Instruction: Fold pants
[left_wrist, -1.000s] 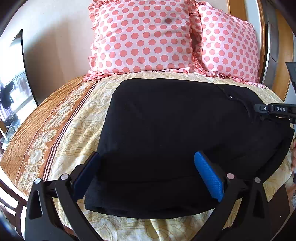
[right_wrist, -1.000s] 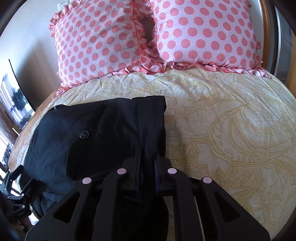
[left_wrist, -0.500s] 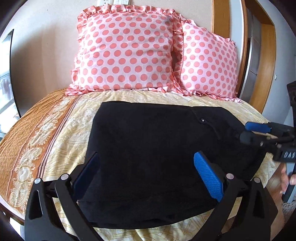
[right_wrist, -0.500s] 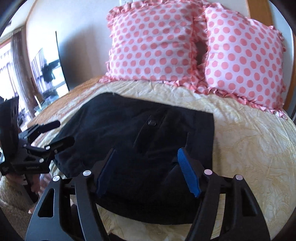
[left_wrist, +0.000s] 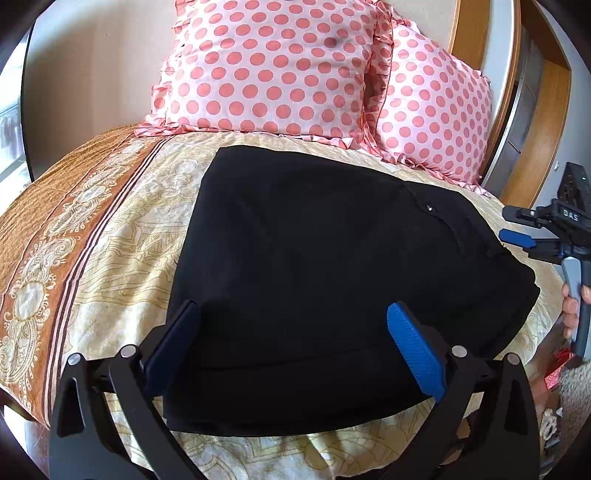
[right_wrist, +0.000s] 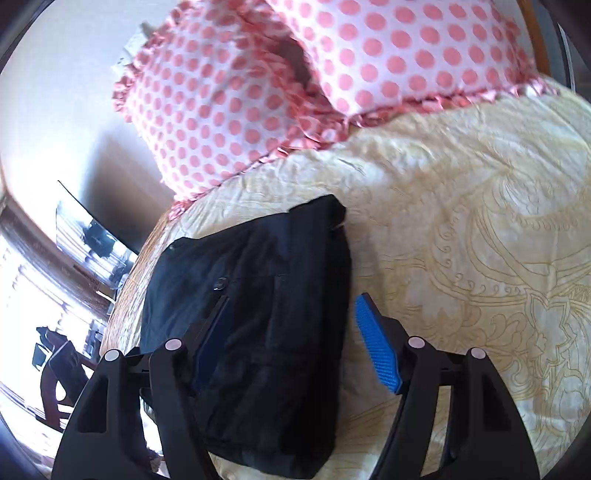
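Two grippers over folded black pants (left_wrist: 332, 280) on the bed (left_wrist: 110, 236).
Pants lie as a flat rectangle near the bed's front edge, below two polka-dot pillows (left_wrist: 273, 66). Left gripper (left_wrist: 295, 347) hangs above their near edge, jaws wide apart, empty. Right gripper (right_wrist: 291, 343) has just been opening; its spread jaws straddle the pants' right edge, pads off the cloth.
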